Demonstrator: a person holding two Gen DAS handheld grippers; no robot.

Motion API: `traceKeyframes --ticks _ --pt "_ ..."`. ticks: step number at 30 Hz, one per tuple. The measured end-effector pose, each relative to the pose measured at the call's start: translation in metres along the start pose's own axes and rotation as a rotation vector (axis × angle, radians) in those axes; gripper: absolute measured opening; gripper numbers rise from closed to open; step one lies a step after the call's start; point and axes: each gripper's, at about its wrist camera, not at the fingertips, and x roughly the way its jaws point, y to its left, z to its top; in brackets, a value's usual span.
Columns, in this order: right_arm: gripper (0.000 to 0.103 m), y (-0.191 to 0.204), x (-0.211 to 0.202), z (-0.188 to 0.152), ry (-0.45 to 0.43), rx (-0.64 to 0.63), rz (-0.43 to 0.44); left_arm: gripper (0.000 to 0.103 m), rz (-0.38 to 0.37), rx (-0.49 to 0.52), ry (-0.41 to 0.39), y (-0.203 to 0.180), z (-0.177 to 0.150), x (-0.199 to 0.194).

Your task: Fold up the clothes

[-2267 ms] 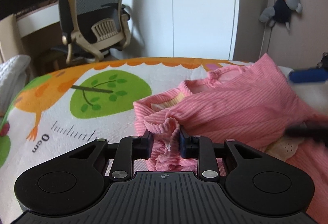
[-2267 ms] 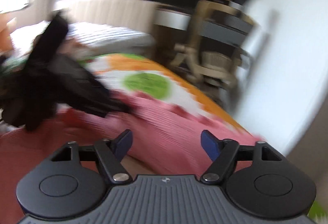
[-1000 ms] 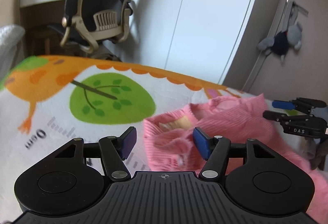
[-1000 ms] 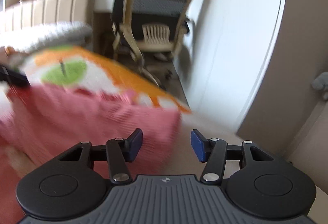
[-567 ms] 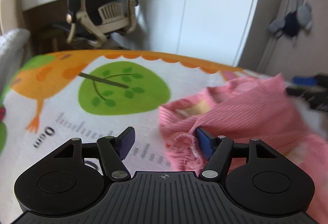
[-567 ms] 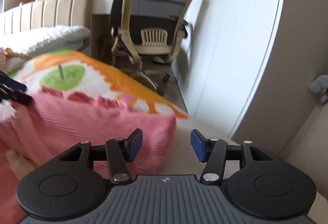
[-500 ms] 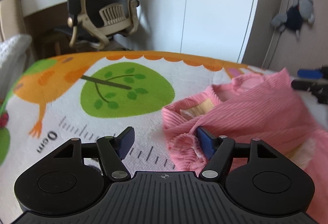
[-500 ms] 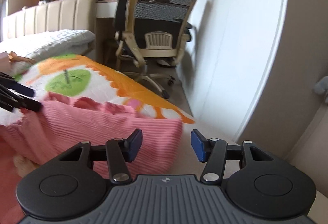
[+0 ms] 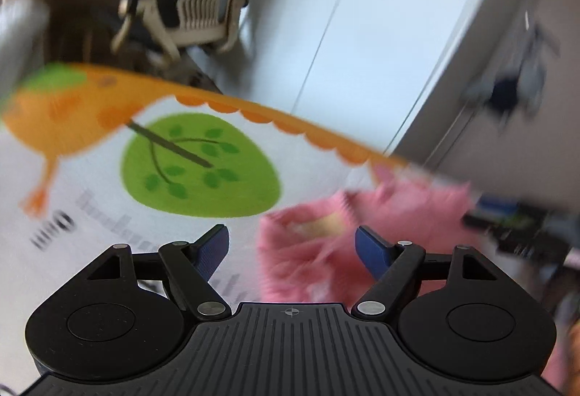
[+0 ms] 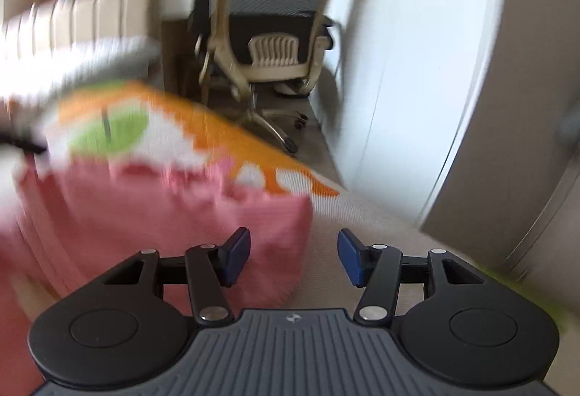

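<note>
Garment: pink ribbed garment (image 9: pixel 308 251) lies bunched on the printed mat (image 9: pixel 108 215), neither flat nor in a tidy stack.
Left fingers: left gripper (image 9: pixel 291 247) stands wide, blue fingers (image 9: pixel 369 251) apart with nothing between them; the rumpled collar end of the cloth sits just ahead of and under the gap, not pinched.
Right fingers: right gripper (image 10: pixel 293 256) is spread too, empty; the garment's squared-off edge (image 10: pixel 275 233) lies just beside its left finger and reaches toward the gap, with bare bed cover (image 10: pixel 344 211) ahead of the other finger.
Beyond the fingers: green tree print (image 9: pixel 199 164) and orange scalloped border well ahead of the left fingers; office chair (image 10: pixel 275 41) and white wardrobe doors (image 9: pixel 362 33) farther off; both views are smeared by motion.
How far along: my guess is partway. One straight doubled edge shows on the right side, yet the collar end is still a heap, so smoothing and at least another fold look to remain. With nothing gripped, which fold comes next cannot be settled.
Against 2.3 s ago: the left fingers were then clamped on a wad of pink cloth; now they have let go and gape. In the last half second both views have swung and blurred, and the cloth sits lower and farther right of the left fingers.
</note>
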Motion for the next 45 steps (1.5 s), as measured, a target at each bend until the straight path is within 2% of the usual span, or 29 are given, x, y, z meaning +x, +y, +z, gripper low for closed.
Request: traceKeyframes --ticks 2,3,5,7,8,9,10,11,12,14,16,18,21,24,25,26,27,28,30,31,33,35,38,43,45 --pt "0.053 -0.014 0.002 0.008 -0.01 0.119 0.038 0.082 -0.042 -0.074 0.007 0.006 0.006 0.001" --pt "0.053 -0.021 0.003 0.012 -0.014 0.177 0.056 0.082 -0.032 -0.083 0.018 0.006 0.006 0.009" --pt "0.053 -0.024 0.018 0.013 0.004 0.218 0.045 0.081 -0.03 -0.108 0.046 0.006 0.004 0.025" --pt "0.046 -0.025 0.032 0.013 0.036 0.247 0.066 0.08 -0.021 -0.119 0.045 0.003 -0.001 0.036" --pt "0.033 -0.022 0.037 0.013 0.047 0.245 0.08 0.066 -0.011 -0.101 0.03 -0.001 -0.002 0.037" --pt "0.019 -0.017 0.04 0.012 0.063 0.227 0.092 0.041 -0.011 -0.088 0.038 -0.005 -0.002 0.038" --pt "0.012 -0.013 0.042 0.012 0.078 0.209 0.103 0.034 -0.012 -0.074 0.047 -0.009 -0.002 0.038" --pt "0.009 -0.009 0.04 0.011 0.09 0.197 0.11 0.016 -0.015 -0.061 0.053 -0.012 -0.002 0.038" --pt "0.007 -0.007 0.028 0.012 0.075 0.182 0.118 0.011 -0.03 -0.05 0.047 -0.014 -0.003 0.031" --pt "0.007 -0.006 -0.001 0.015 0.027 0.16 0.143 0.011 -0.072 -0.011 0.006 -0.02 -0.004 0.003" --pt "0.006 -0.011 -0.048 0.016 -0.045 0.16 0.184 0.01 -0.117 0.031 -0.042 -0.026 -0.006 -0.03" --pt "0.006 -0.015 -0.1 0.01 -0.101 0.14 0.214 0.01 -0.165 0.062 -0.079 -0.032 -0.015 -0.069" --pt "0.006 -0.011 -0.161 -0.016 -0.133 0.084 0.237 0.01 -0.227 0.102 -0.118 -0.041 -0.039 -0.121" --pt "0.008 0.004 -0.202 -0.055 -0.115 -0.031 0.23 0.012 -0.276 0.147 -0.085 -0.05 -0.076 -0.156" --pt "0.009 0.01 -0.213 -0.069 -0.103 -0.085 0.224 0.015 -0.289 0.165 -0.063 -0.052 -0.088 -0.165" --pt "0.015 0.012 -0.22 -0.082 -0.093 -0.107 0.222 0.022 -0.299 0.185 -0.039 -0.054 -0.1 -0.171" --pt "0.023 0.009 -0.226 -0.091 -0.089 -0.093 0.23 0.03 -0.301 0.201 -0.019 -0.054 -0.11 -0.176" --pt "0.027 0.005 -0.232 -0.1 -0.084 -0.078 0.238 0.036 -0.3 0.21 0.0 -0.054 -0.117 -0.18" --pt "0.038 -0.006 -0.244 -0.112 -0.093 -0.034 0.247 0.055 -0.306 0.202 0.026 -0.049 -0.125 -0.186" --pt "0.041 -0.016 -0.25 -0.113 -0.12 0.013 0.251 0.059 -0.322 0.182 0.027 -0.044 -0.124 -0.19" --pt "0.055 -0.032 -0.253 -0.111 -0.147 0.104 0.258 0.076 -0.351 0.105 0.005 -0.031 -0.117 -0.195" --pt "0.057 -0.044 -0.247 -0.105 -0.151 0.192 0.263 0.084 -0.362 0.047 0.006 -0.026 -0.109 -0.184" --pt "0.059 -0.061 -0.237 -0.097 -0.154 0.324 0.272 0.084 -0.369 -0.007 0.035 -0.025 -0.098 -0.153" --pt "0.062 -0.038 -0.154 -0.093 0.025 0.384 0.291 0.084 -0.38 -0.097 0.084 -0.024 -0.078 -0.102" --pt "0.062 -0.032 -0.121 -0.091 0.09 0.399 0.324 0.085 -0.384 -0.134 0.104 -0.023 -0.07 -0.082"
